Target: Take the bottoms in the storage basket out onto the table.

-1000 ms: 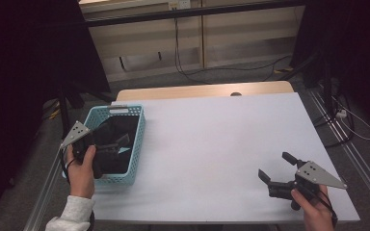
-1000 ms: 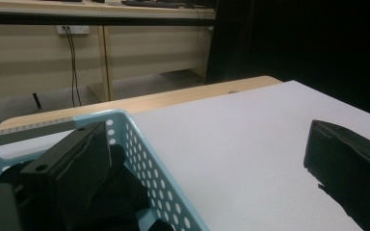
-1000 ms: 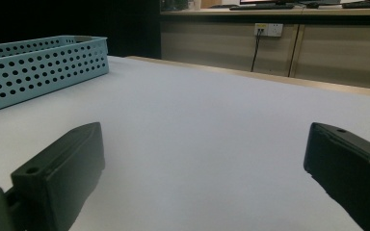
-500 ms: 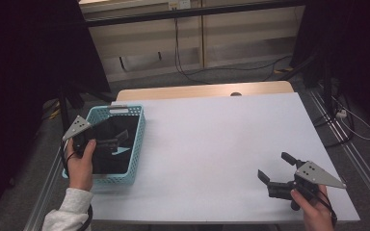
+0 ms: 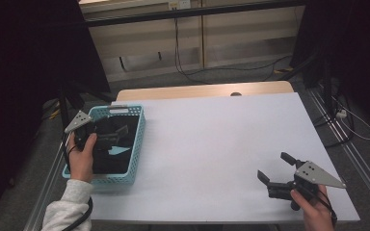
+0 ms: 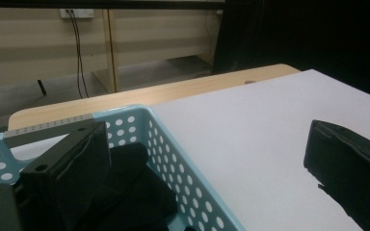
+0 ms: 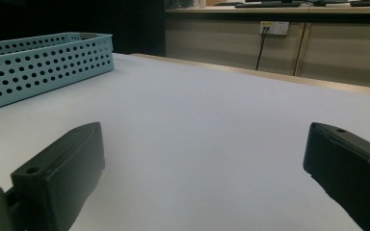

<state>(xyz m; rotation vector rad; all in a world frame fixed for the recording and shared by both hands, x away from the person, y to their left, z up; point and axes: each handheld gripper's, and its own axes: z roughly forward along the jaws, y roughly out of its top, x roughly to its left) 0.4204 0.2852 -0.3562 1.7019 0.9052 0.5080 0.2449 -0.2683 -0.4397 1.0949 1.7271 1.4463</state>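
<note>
The room was dim, its edges nearly black. Soft overhead light fell on the white table (image 5: 221, 144), without glare; both gripper views looked slightly soft.

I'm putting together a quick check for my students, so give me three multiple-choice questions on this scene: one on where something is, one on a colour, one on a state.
1. Where does the basket sit on the table?
A. left edge
B. middle
C. right edge

2. What colour is the basket?
A. red
B. light blue
C. yellow

3. How do the right gripper's jaws stand?
A. shut tight
B. clamped on a cloth
C. wide apart, holding nothing

Answers:
1 A, the high view shows it by the left gripper, at the table's left edge.
2 B, its perforated walls are light blue.
3 C, the right gripper view shows bare table between the jaws.
</note>
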